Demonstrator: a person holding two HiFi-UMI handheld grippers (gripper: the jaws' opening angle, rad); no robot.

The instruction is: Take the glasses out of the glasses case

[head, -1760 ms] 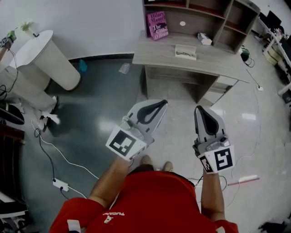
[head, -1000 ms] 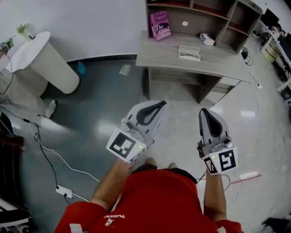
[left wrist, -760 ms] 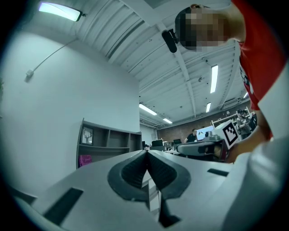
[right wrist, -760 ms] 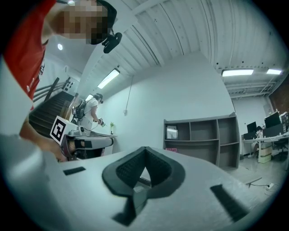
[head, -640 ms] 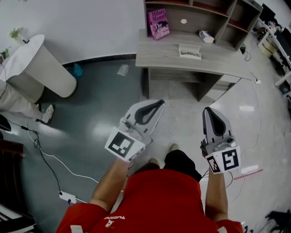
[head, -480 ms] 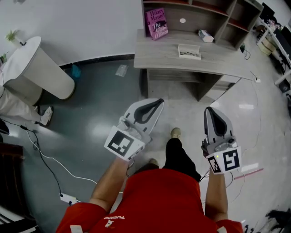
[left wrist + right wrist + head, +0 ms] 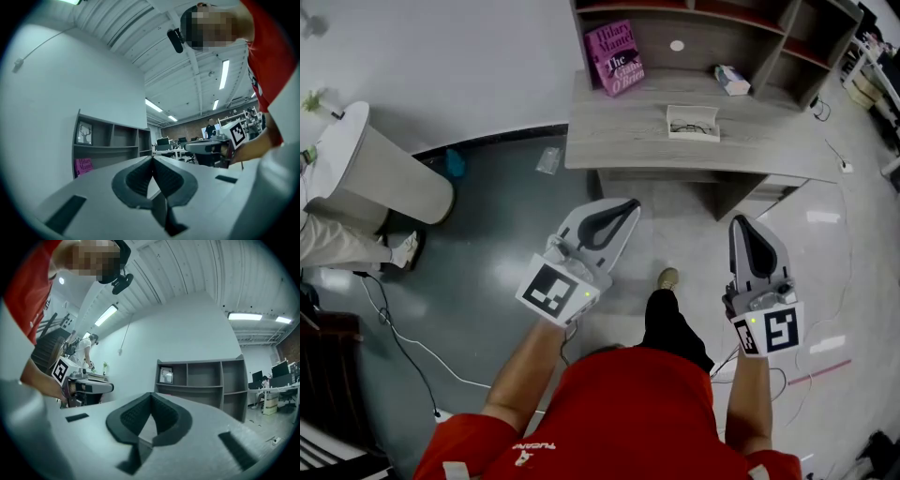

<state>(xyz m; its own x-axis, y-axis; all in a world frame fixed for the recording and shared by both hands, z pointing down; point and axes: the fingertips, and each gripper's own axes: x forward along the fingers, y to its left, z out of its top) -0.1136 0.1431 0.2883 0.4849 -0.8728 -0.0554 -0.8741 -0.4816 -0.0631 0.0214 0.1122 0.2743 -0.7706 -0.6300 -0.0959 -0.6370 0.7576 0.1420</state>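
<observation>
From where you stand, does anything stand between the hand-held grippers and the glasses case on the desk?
Nothing visible does. The white rectangular glasses case lies alone on the grey wooden desk; only open floor separates it from the left hand-held gripper and right hand-held gripper, both shut.

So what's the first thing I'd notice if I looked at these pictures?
Probably the two grey grippers in the middle of the head view, the left gripper and the right gripper, both shut and empty. Then the bright pink book leaning at the back of the wooden desk. The open white glasses case lies mid-desk with something dark, likely the glasses, inside.
</observation>
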